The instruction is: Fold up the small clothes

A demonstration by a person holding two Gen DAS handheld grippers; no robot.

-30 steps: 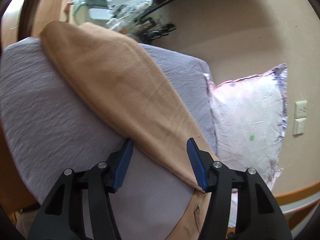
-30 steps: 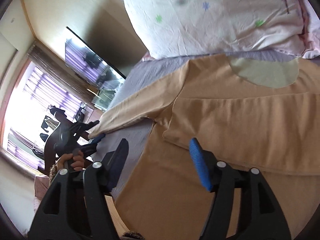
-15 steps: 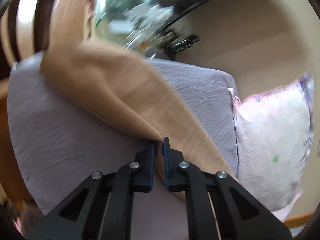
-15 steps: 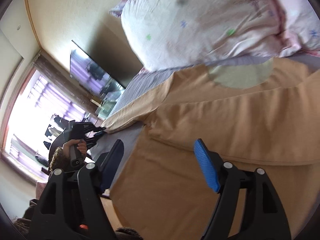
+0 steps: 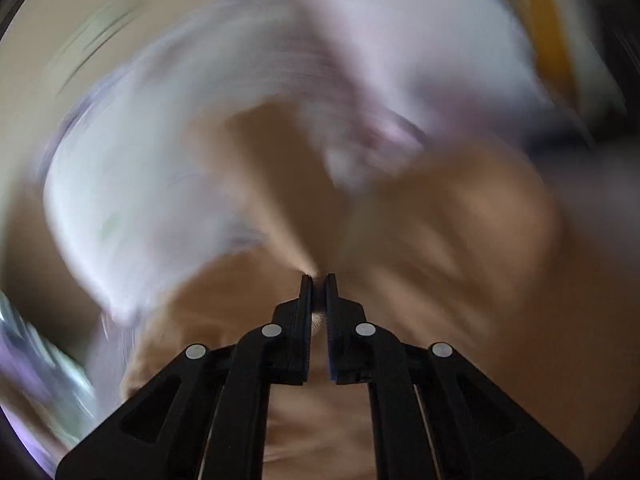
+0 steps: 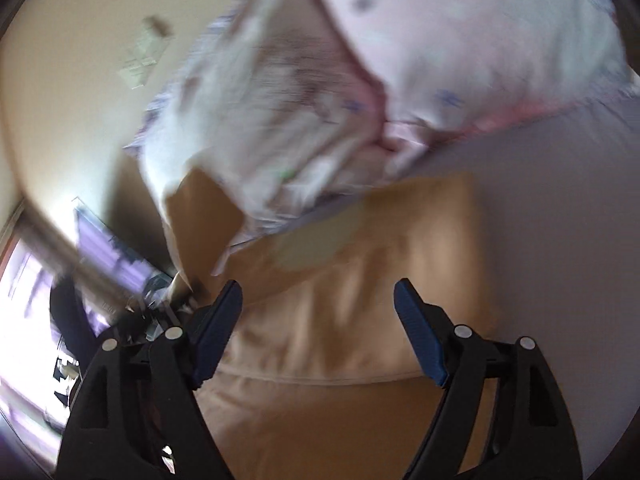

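Two pale pink printed pillows (image 6: 460, 52) lie side by side against the cream wall (image 6: 72, 48), resting on a lilac-grey bedsheet (image 6: 560, 208). A dark flat television screen (image 6: 108, 256) shows lower left, everything blurred.

A bed carries everything here, its top covered by a pale lavender-grey sheet (image 6: 560, 208) that shows bare at the right and far right of the right wrist view. A tan garment (image 6: 360, 320) lies spread on the sheet in the near middle, with a folded edge running across it just beyond the near end. At the far side, two white-and-pink pillows (image 6: 460, 40) rest on the bed, one at the far right, the other leaning at the far left, and their lower edges meet the garment's far end. The left wrist view is too blurred for detail.
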